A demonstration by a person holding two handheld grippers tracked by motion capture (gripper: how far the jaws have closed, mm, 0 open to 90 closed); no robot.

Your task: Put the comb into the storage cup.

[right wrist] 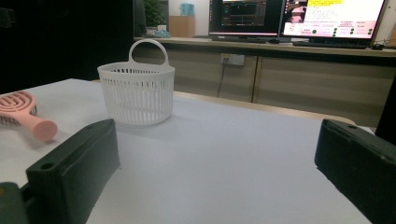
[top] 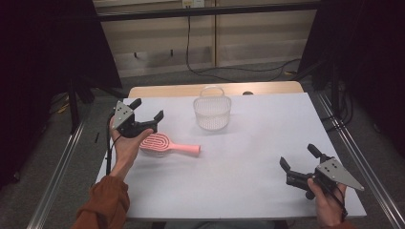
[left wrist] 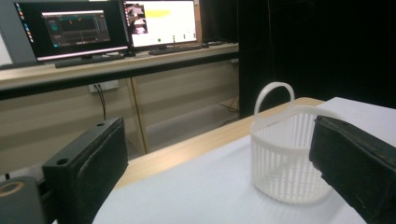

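On the white surface (top: 248, 157), a pink hairbrush (top: 165, 144) was seen lying just beside the left tongs (top: 149, 110).

The brush was laid flat at the left part of the surface, its oval head under and right of the left hand (top: 128, 143), its handle run out rightward toward the middle; the long axis was thus set roughly across the surface, handle end pointed away from that hand. The left tongs were held raised above the head, released, jaws spread with nothing between them, and aimed past the brush toward the white basket (top: 212, 112) farther back. The right tongs (top: 298, 161) were held well apart at the near right corner, likewise released and empty. The left tongs were judged the nearer by far; a downward tilt onto the brush would be needed, the handle judged the likelier grip.
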